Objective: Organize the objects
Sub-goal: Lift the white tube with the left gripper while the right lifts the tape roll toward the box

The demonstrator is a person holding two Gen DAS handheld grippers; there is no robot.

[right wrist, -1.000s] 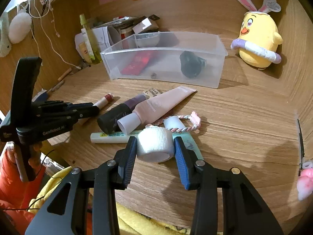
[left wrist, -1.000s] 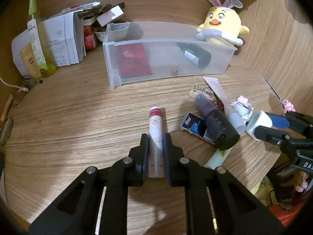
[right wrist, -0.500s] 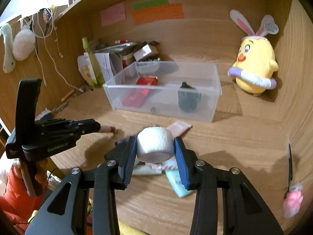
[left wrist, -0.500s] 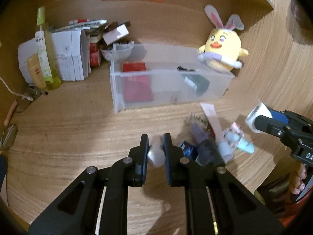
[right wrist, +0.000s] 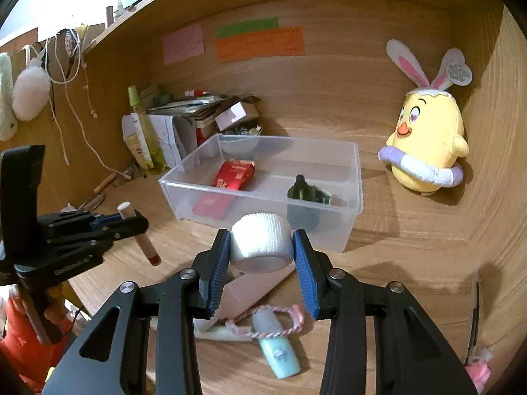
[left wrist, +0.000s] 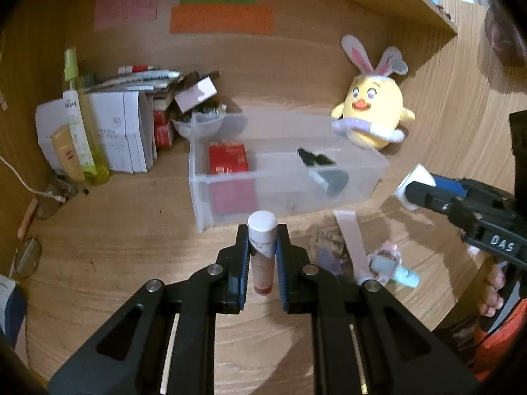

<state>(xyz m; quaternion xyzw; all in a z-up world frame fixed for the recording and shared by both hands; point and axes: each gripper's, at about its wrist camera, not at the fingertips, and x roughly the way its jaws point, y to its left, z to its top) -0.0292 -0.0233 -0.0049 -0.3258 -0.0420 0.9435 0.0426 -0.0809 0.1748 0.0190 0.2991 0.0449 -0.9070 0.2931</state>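
Cluttered wooden desk [left wrist: 108,230] (sticky notes [left wrist: 220,19] behind) bears a clear bin [left wrist: 369,177].

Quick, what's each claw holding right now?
Left claw: closed on the slim tube.
Right claw: closed on the white gauze roll.

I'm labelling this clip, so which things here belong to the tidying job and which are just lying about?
Part of the job:
- clear bin
- slim tube, held in the left gripper
- white tape roll, held in the right gripper
- pink tube and mint bottle, loose on the desk

Lying about:
- plush chick
- sticky notes
- boxes and papers
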